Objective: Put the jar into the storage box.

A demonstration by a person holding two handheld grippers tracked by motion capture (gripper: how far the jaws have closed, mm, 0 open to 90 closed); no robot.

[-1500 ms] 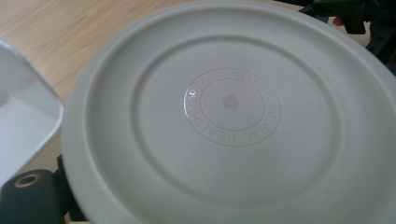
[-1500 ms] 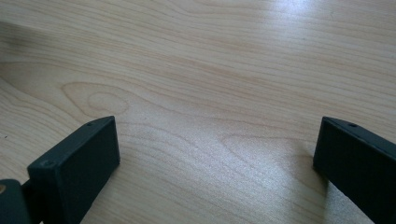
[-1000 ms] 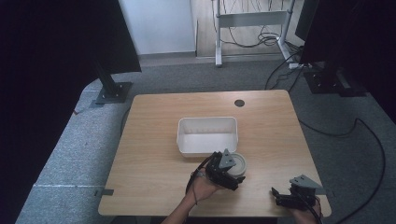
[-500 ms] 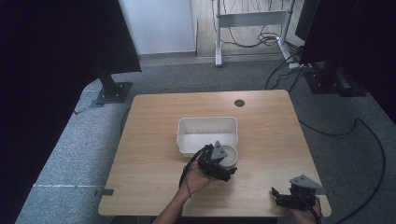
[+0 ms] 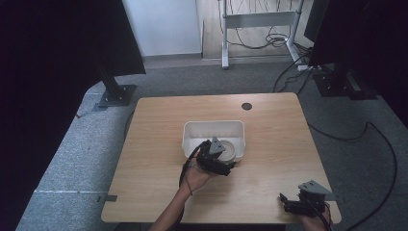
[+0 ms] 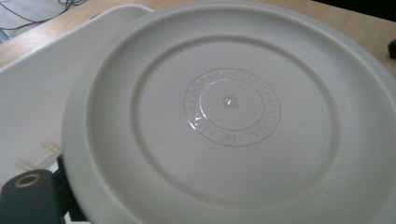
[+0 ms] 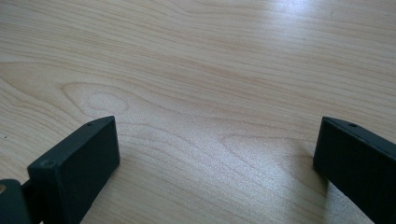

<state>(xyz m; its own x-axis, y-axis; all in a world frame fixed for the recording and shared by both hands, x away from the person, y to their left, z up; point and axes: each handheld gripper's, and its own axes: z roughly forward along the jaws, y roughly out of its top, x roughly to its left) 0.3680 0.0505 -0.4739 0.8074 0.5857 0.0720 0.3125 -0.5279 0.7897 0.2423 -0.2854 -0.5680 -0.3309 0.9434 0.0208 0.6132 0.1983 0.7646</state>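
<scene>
Looking down from the high view, the left gripper (image 5: 217, 159) sits just below the centre of the wooden surface (image 5: 159, 125), holding a round white plate (image 5: 230, 150) at the near right corner of the white bin (image 5: 211, 129); the plate lies partly over the bin's rim at about 5 o'clock of the bin. The right gripper (image 5: 300, 202) rests at the surface's 5 o'clock corner, well apart from plate and bin. A small dark hole (image 5: 247, 106) marks the surface toward 12 o'clock.

Left gripper view: the plate (image 6: 229, 121) shows its underside, with embossed lettering ringing its centre; one black jaw is visible at 7 o'clock, against the plate's edge, so the jaws appear closed on the rim. The bin (image 6: 37, 93) lies behind at 9 o'clock.

Right gripper view: the jaws stand wide apart, grasping nothing, over bare wood grain (image 7: 210, 70).
</scene>
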